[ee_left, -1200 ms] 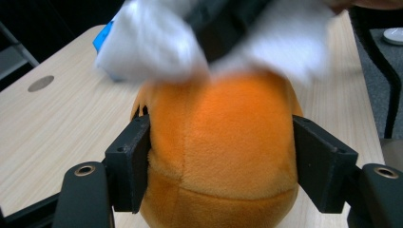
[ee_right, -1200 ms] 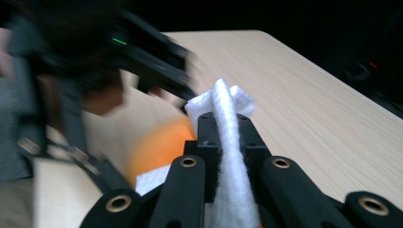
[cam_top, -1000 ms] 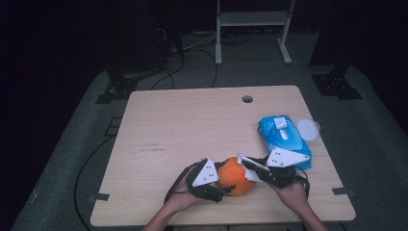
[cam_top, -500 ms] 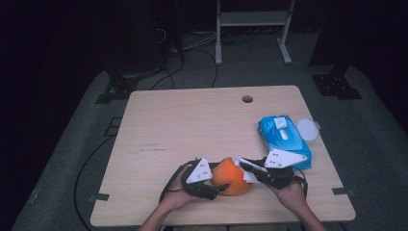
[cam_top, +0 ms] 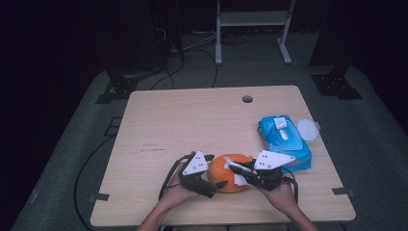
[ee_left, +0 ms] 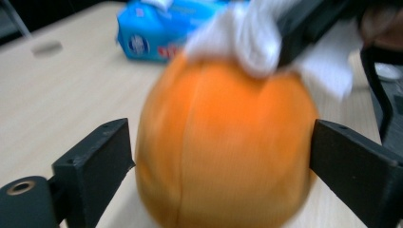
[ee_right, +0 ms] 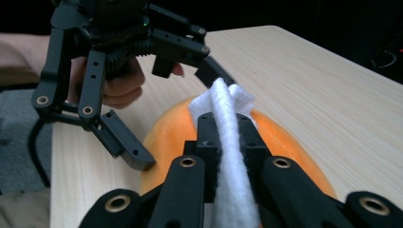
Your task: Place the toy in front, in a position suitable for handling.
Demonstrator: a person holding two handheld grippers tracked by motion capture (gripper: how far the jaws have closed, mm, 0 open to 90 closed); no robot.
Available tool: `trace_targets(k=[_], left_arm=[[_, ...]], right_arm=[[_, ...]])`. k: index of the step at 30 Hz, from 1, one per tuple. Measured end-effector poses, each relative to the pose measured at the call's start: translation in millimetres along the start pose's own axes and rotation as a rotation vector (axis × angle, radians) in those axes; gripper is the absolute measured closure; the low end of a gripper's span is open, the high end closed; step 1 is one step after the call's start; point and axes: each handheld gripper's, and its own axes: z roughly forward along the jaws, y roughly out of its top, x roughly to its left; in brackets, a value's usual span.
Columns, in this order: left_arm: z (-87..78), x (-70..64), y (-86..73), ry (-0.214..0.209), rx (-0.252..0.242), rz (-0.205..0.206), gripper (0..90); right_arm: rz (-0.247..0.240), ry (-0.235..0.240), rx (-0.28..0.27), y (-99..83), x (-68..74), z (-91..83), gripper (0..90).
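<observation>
Orange plush ball (cam_top: 230, 172) unmoved since earlier; left gripper (cam_top: 210, 182) still brackets it, right gripper (cam_top: 234, 169) clamps white wipe (ee_right: 227, 137) on top.

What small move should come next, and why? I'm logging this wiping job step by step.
Probably draw the right gripper, shut on the white wipe, across the top of the orange ball. The wipe already lies on the ball's crown, and the left gripper has a jaw at each side of the ball, so the ball should stay put during the stroke.
</observation>
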Motion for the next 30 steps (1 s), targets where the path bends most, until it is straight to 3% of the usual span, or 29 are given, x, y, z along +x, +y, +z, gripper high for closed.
trace_targets(k=[2,5,9,12,14,16,20,23,25,27,30], left_arm=[[-0.3,-0.6,-2.3,0.004,0.003,0.015,24.0],[-5.4,3.9,-5.6,-0.006,0.022,0.005,29.1],[-9.9,10.1,-10.6,-0.03,0.013,-0.038,27.3],[-6.9,11.0,-4.6,-0.039,0.002,-0.063,10.8],[-4.5,9.0,-3.8,-0.023,0.01,-0.043,14.2],[-4.8,9.7,-4.9,-0.024,0.005,-0.053,19.0],[-8.0,12.5,-8.5,-0.027,0.028,-0.058,27.5],[-12.3,14.8,-12.1,-0.031,0.052,-0.031,30.5],[-14.3,18.8,-17.3,-0.034,0.049,-0.047,30.8],[-15.4,23.8,-20.3,-0.047,0.032,-0.082,30.1],[-15.2,26.9,-12.8,-0.047,0.022,-0.104,13.7]], right_arm=[[-0.023,-0.008,0.004,0.3,1.8,0.6,82.3],[-0.016,-0.032,0.008,-2.1,-5.0,-7.0,82.3],[0.012,-0.083,0.035,-12.1,-15.5,-16.7,82.3],[-0.008,-0.099,0.043,-12.4,-12.0,-14.9,82.3],[-0.018,-0.1,0.04,-9.3,-8.2,-12.1,82.3],[-0.033,-0.1,0.035,-5.5,-2.1,-8.9,82.1],[-0.076,-0.057,0.033,2.7,13.1,-0.5,82.2],[-0.074,-0.061,0.04,0.6,8.7,-0.1,82.3],[-0.05,-0.083,0.047,-6.3,-0.9,-4.5,82.3],[-0.034,-0.101,0.054,-11.6,-6.8,-6.8,82.3],[-0.027,-0.114,0.059,-13.8,-8.3,-8.0,82.3]])
